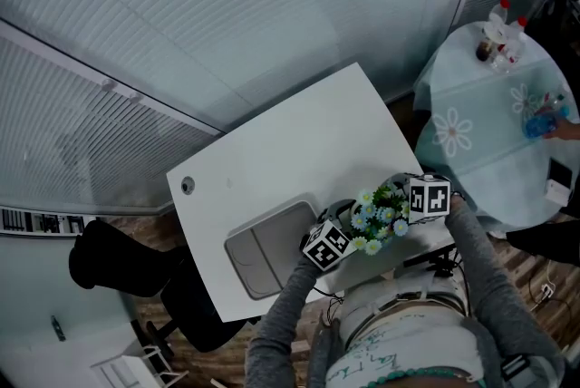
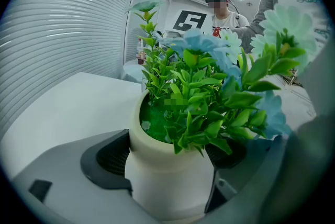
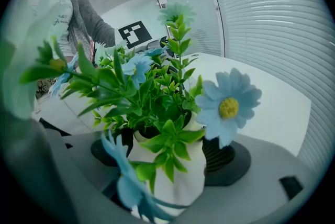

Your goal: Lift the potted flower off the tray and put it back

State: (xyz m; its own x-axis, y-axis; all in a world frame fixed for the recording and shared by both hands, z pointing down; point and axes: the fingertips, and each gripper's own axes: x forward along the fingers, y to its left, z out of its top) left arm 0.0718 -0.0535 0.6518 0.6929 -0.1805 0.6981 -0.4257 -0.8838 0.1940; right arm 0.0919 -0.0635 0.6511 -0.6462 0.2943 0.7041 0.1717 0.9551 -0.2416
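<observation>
1. The left gripper (image 2: 168, 163) is closed on the white pot, with its dark ribbed pads (image 2: 107, 157) pressed to either side of the pot's body.
2. The right gripper (image 3: 172, 157) pinches the same pot from the opposite side. One of its pads (image 3: 226, 157) shows behind a blue daisy, and leaves partly cover the other.
3. The potted flower (image 1: 379, 216) is held between the two grippers. It is a cluster of green leaves and pale blue blooms in a rounded white pot, and it stands upright.
4. In the head view the plant sits over the near edge of the table (image 1: 299, 141), close to the person's body and just beyond the tray's right side.
5. The grey tray (image 1: 272, 250) lies near the table's near-left corner with nothing on it.
6. As a judgement, the lift off the tray looks done. What remains is to carry the pot back over the tray, set it down and let both grippers open. No view shows the pot's base, so its height above the table cannot be told.
</observation>
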